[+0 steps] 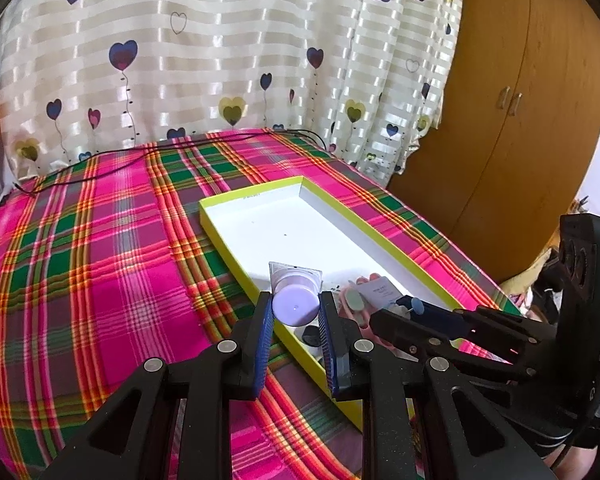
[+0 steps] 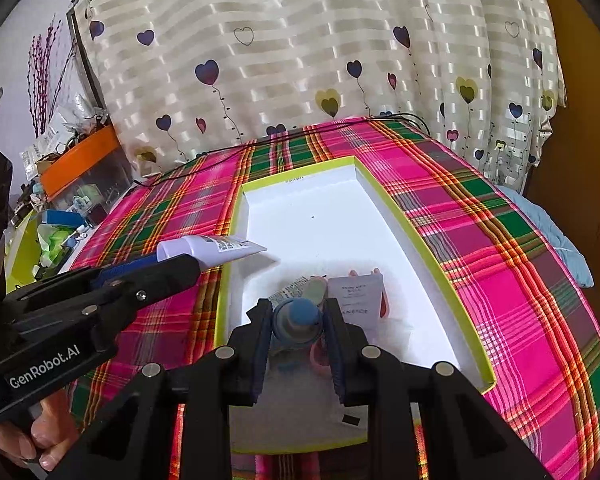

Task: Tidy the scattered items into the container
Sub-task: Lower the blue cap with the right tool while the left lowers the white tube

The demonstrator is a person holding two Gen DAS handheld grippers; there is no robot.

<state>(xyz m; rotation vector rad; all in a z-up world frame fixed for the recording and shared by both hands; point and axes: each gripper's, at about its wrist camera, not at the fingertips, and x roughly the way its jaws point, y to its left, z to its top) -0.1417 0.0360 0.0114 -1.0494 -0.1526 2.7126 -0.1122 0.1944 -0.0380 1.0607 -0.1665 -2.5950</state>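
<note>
A shallow white box with a lime-green rim point(image 1: 328, 200) point(image 2: 416, 236) lies on the plaid cloth. My left gripper point(image 1: 295, 308) is shut on a lilac-capped white tube point(image 1: 294, 300) and holds it over the box's near left edge; the tube also shows in the right wrist view point(image 2: 216, 249). My right gripper point(image 2: 298, 318) is shut on a small blue-capped bottle point(image 2: 298, 320) over the box's near end. A white sachet point(image 2: 356, 296) point(image 1: 382, 291) and a pale green oval item point(image 2: 315, 290) lie in the box just ahead.
The pink and green plaid cloth point(image 1: 100, 248) covers the table. A black cable point(image 1: 140, 156) runs along its far edge by the heart-print curtain. A wooden wardrobe point(image 1: 508, 120) stands right. A cluttered shelf with an orange tray point(image 2: 80, 160) stands left.
</note>
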